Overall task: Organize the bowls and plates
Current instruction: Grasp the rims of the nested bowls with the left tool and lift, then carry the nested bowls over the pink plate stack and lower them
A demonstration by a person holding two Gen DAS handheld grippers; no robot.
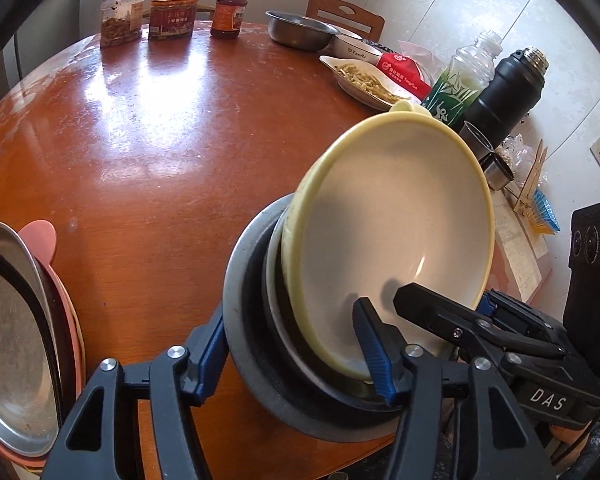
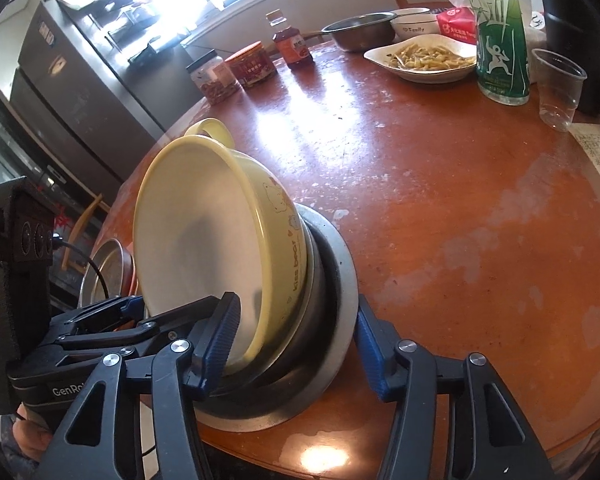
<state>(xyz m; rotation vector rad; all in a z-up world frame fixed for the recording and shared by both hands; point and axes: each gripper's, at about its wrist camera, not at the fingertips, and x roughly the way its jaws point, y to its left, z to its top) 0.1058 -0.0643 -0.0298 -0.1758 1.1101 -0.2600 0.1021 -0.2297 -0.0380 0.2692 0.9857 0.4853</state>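
A stack of nested bowls sits near the edge of a round reddish wooden desk point(image 1: 140, 128), gripped from two sides by a pair of hand-held grippers. The yellow handled bowl point(image 1: 392, 232), printed with a bear design and tilted steeply on its side, rests on top of a metal bowl point(image 1: 276, 292) that lies inside a grey-rimmed dark bowl point(image 1: 240, 288).

The left hand-held gripper point(image 1: 296, 356) straddles the near rim of the stack, one blue-padded finger outside the grey rim and the other inside the yellow bowl, its jaws partly closed around the stack. The right hand-held gripper point(image 2: 292, 340) takes the stack from the opposite side in the same way, one finger inside the yellow bowl and one beyond the grey rim. Whether either pair of pads presses firmly cannot be told for certain.

To the left on the desk lies a metal plate point(image 1: 12, 328) on a pink plate point(image 1: 44, 236). At the far side stand a steel basin point(image 1: 300, 30), a white dish of food point(image 1: 360, 76), jars point(image 1: 122, 16), a sauce bottle point(image 1: 230, 10), a green-labelled plastic bottle point(image 1: 460, 80) and a black flask point(image 1: 508, 84).
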